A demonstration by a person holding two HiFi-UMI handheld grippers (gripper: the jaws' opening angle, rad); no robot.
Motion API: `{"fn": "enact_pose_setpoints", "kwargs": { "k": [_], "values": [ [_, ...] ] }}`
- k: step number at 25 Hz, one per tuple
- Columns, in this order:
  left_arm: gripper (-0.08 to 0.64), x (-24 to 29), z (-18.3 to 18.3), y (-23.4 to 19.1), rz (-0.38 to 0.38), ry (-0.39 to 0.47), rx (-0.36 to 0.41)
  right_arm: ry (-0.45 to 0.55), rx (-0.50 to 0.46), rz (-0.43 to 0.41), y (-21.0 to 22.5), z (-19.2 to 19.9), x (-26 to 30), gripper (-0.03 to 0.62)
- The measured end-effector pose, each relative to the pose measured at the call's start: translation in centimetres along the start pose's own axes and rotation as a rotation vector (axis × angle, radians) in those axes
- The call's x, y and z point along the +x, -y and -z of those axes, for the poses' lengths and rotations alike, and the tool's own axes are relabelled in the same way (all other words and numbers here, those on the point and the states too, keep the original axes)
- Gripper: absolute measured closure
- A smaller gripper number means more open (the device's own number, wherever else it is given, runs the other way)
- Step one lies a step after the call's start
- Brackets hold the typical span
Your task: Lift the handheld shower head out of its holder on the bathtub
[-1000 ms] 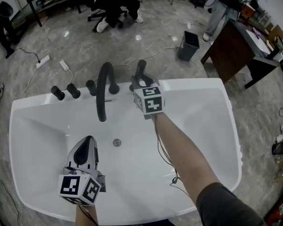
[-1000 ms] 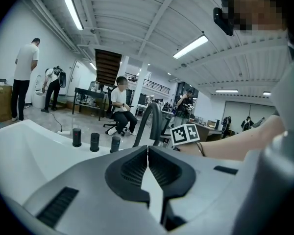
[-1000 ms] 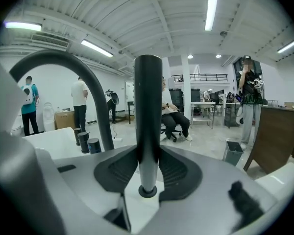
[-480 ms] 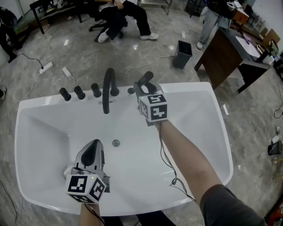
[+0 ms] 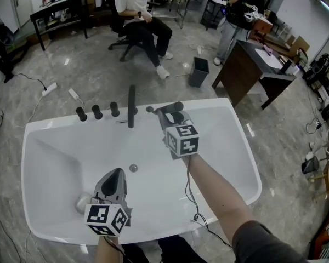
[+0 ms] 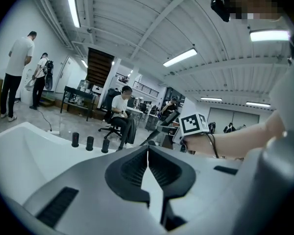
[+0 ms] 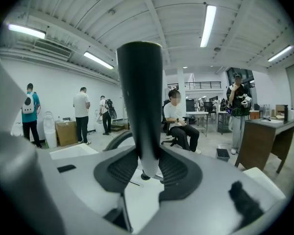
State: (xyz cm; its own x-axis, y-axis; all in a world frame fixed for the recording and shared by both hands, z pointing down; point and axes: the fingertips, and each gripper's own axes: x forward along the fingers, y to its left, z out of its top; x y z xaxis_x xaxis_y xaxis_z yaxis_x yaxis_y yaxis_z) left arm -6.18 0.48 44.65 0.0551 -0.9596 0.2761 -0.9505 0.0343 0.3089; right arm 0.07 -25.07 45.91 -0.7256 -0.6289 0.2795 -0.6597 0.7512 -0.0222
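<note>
Right gripper (image 7: 146, 168) clamped on the shower head (image 7: 142, 97), handle upright in its jaws, over the far rim of the bathtub (image 5: 219, 104) beside the spout (image 5: 131, 106). Left gripper (image 6: 147, 153) closed, empty, above the near edge, open basin between.

light: bright, even, ceiling strip lights (image 7: 209, 26) | glare: patches on floor (image 5: 66, 62) | edges: fisheye-bent, dark corners
</note>
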Motion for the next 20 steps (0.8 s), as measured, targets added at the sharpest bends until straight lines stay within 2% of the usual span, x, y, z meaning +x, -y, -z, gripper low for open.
{"fn": "enact_pose_setpoints", "kwargs": {
  "k": [2,5,10,15,20],
  "values": [
    [0.543,-1.4,-0.4,0.2,0.022,-0.016,0.02,0.003,0.014,0.02,-0.9,-0.6,-1.5,0.453],
    [0.543,-3.3,-1.0,0.0,0.044,-0.028,0.012,0.012,0.022,0.054,-2.1,-1.4,-3.5,0.453],
    [0.543,-5.9,-2.5,0.2,0.091,-0.031,0.036,0.035,-0.014,0.066,-5.1,-3.6,-7.2,0.453],
    [0.543,-9.1,-4.5,1.0,0.135,-0.038,0.058,0.042,-0.092,0.045,-9.0,-5.8,-11.8,0.453],
    [0.543,-12.2,-6.0,0.8,0.175,-0.039,0.085,0.039,-0.162,0.056,-12.9,-6.5,-15.5,0.453]
  ]
}}
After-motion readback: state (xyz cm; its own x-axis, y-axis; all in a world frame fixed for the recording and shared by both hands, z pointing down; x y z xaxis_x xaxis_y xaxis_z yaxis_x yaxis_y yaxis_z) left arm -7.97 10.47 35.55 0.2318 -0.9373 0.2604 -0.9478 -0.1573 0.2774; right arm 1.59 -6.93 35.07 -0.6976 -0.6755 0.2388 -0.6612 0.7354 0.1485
